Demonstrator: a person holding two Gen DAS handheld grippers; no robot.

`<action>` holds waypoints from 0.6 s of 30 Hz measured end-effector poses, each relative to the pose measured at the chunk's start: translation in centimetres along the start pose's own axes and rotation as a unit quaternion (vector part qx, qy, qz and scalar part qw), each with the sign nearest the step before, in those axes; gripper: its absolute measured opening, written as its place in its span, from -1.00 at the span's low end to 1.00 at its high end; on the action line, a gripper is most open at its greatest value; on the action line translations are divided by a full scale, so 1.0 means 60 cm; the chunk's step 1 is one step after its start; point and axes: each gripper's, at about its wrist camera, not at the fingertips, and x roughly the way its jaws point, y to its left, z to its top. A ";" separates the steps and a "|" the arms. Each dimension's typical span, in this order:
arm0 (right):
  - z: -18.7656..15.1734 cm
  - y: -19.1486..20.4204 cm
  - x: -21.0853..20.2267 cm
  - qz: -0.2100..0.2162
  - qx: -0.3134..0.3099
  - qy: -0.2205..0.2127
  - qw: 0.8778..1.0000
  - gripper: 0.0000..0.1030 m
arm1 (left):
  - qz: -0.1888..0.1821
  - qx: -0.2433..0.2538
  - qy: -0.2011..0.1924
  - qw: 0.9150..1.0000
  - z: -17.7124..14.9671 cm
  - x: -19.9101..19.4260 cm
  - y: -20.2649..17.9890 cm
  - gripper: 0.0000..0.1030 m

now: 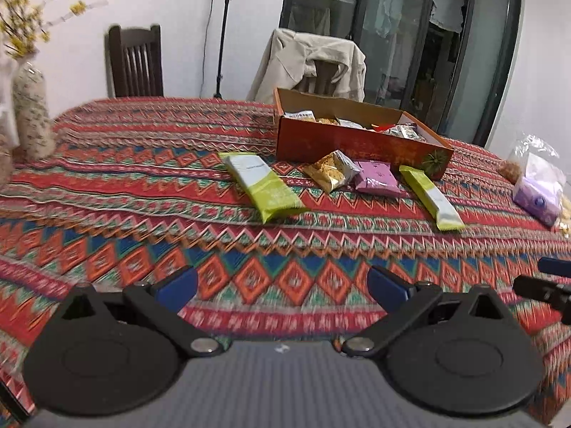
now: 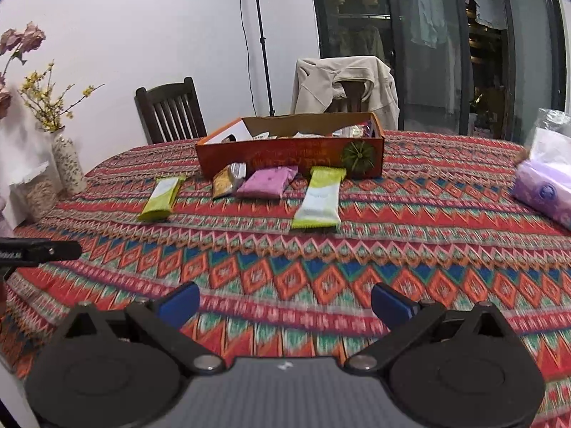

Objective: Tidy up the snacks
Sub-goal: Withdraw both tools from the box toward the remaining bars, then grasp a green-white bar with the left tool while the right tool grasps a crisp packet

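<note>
Both the left gripper (image 1: 282, 285) and right gripper (image 2: 285, 303) hang wide and empty above the tablecloth (image 2: 285, 260). Four snacks lie loose before the box (image 2: 289, 160) at twelve o'clock, the nearest being a green bar (image 2: 317, 199). Likely the reach-out step; next, close on one packet.

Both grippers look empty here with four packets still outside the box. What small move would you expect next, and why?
Probably the right gripper advances toward the nearest green-and-white packet, which lies almost straight ahead of its open jaws. The left gripper is open and empty too. A second green packet, a gold packet and a purple packet also lie loose in front of the orange box.
</note>
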 end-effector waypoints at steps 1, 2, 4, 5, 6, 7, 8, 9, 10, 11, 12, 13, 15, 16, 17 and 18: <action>0.009 0.001 0.015 -0.001 -0.003 0.001 1.000 0.99 | -0.004 -0.005 0.003 1.000 0.010 0.014 0.003 1.00; 0.017 0.002 0.028 -0.001 -0.007 0.001 1.000 0.99 | -0.009 -0.010 0.006 1.000 0.019 0.026 0.004 1.00; 0.034 0.007 0.052 0.001 -0.017 -0.001 1.000 0.99 | -0.027 -0.011 0.011 1.000 0.045 0.056 0.009 0.99; 0.042 0.009 0.062 0.004 -0.021 -0.002 1.000 0.99 | -0.033 -0.012 0.014 0.999 0.059 0.073 0.012 0.99; 0.052 0.012 0.075 0.010 -0.026 -0.002 1.000 0.98 | -0.038 -0.013 0.018 0.999 0.076 0.094 0.016 0.99; 0.064 0.015 0.088 0.017 -0.030 -0.003 0.999 0.97 | -0.040 -0.015 0.023 0.999 0.090 0.115 0.020 0.98; 0.077 0.019 0.102 0.028 -0.033 -0.003 0.999 0.93 | -0.038 -0.017 0.028 0.999 0.099 0.134 0.022 0.88; 0.089 0.022 0.115 0.042 -0.034 -0.003 0.999 0.86 | -0.032 -0.019 0.037 0.999 0.109 0.157 0.024 0.79; 0.103 0.025 0.135 0.059 -0.030 -0.001 0.998 0.79 | -0.025 -0.018 0.045 0.999 0.116 0.181 0.026 0.64; 0.114 0.028 0.152 0.071 -0.024 0.004 0.997 0.65 | -0.024 -0.015 0.047 0.998 0.118 0.197 0.027 0.49; 0.127 0.033 0.174 0.085 -0.020 0.012 0.996 0.54 | -0.019 -0.013 0.050 0.998 0.121 0.214 0.028 0.44; 0.138 0.038 0.196 0.097 -0.017 0.017 0.995 0.50 | -0.015 -0.014 0.047 0.999 0.121 0.225 0.029 0.43; 0.157 0.051 0.232 0.108 -0.016 0.022 0.994 0.44 | -0.010 -0.017 0.037 0.999 0.119 0.242 0.035 0.42; 0.167 0.059 0.250 0.110 -0.018 0.023 0.993 0.42 | -0.007 -0.020 0.033 0.999 0.117 0.249 0.039 0.37; 0.176 0.068 0.270 0.110 -0.024 0.022 0.993 0.38 | -0.003 -0.016 0.019 1.000 0.115 0.250 0.040 0.24; 0.185 0.079 0.289 0.101 -0.033 0.018 0.994 0.37 | 0.002 -0.006 0.013 1.000 0.112 0.250 0.041 0.16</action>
